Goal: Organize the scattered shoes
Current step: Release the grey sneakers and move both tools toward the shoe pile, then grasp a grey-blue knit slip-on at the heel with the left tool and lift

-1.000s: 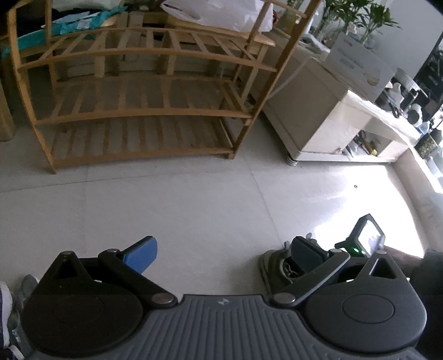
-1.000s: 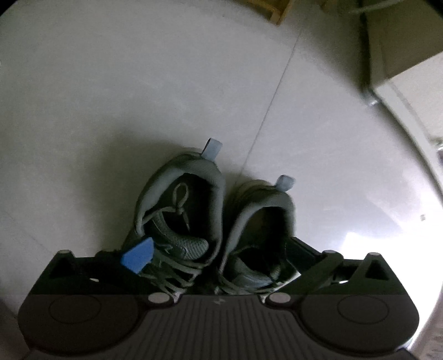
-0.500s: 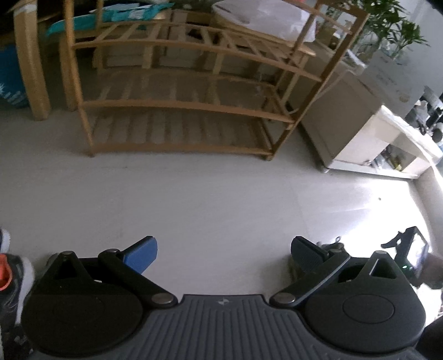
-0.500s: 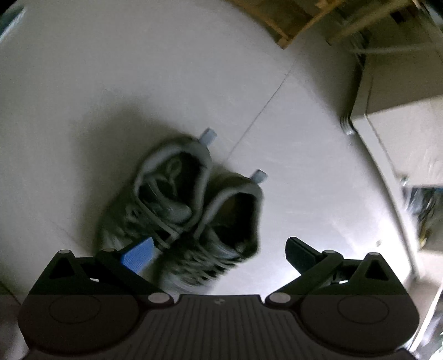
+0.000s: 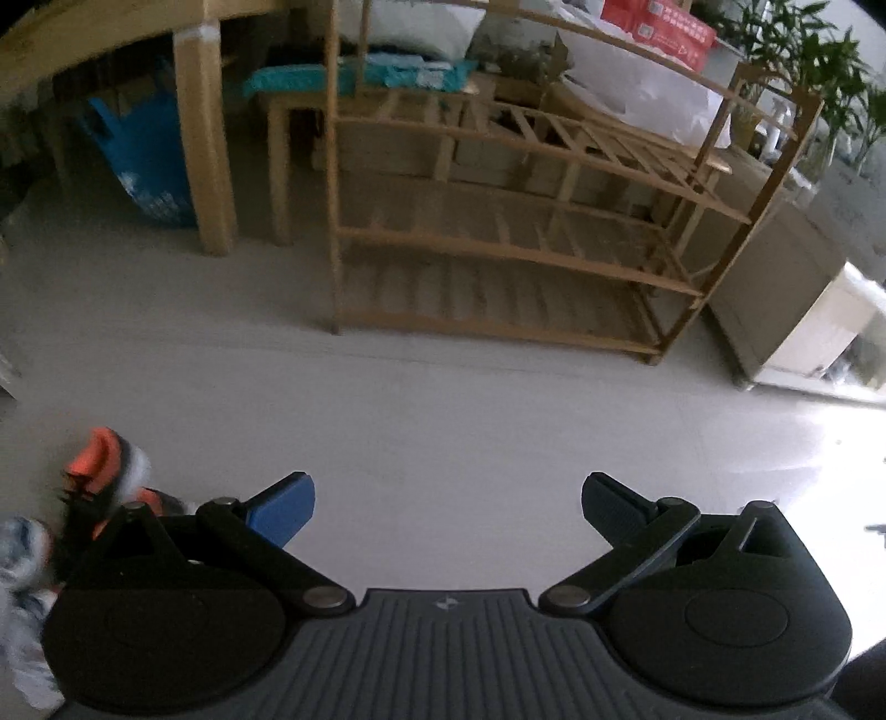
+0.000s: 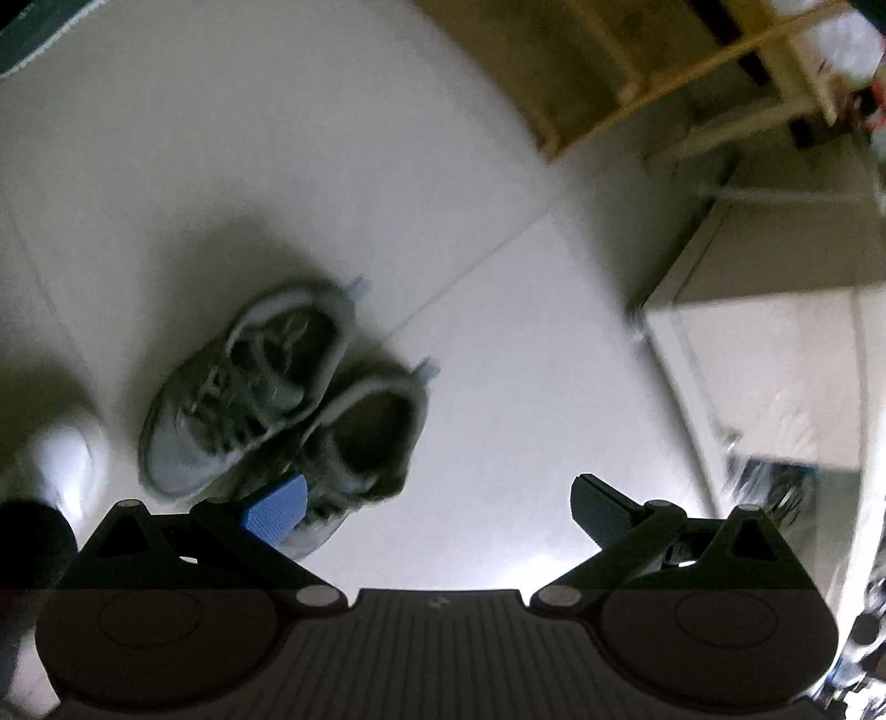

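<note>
Two grey sneakers stand side by side on the pale floor in the right wrist view: one (image 6: 243,387) further left, the other (image 6: 360,437) partly behind the blue pad. My right gripper (image 6: 437,507) hangs open above and to the right of them, holding nothing. In the left wrist view, an orange and black shoe (image 5: 102,471) and a white and blue shoe (image 5: 22,554) lie blurred at the lower left. The left gripper (image 5: 448,507) is open over bare floor. A wooden slatted shoe rack (image 5: 515,243) stands ahead with bare shelves.
A wooden table leg (image 5: 205,144) and a blue bag (image 5: 147,160) stand left of the rack. A beige cabinet (image 5: 786,277) sits to its right, plants (image 5: 803,50) behind. A white shoe toe (image 6: 61,459) shows at the right wrist view's left edge.
My right gripper has lifted and drawn away from the grey sneakers, which now lie left of its fingers. The left gripper has swung leftward, bringing the orange shoe into view.
</note>
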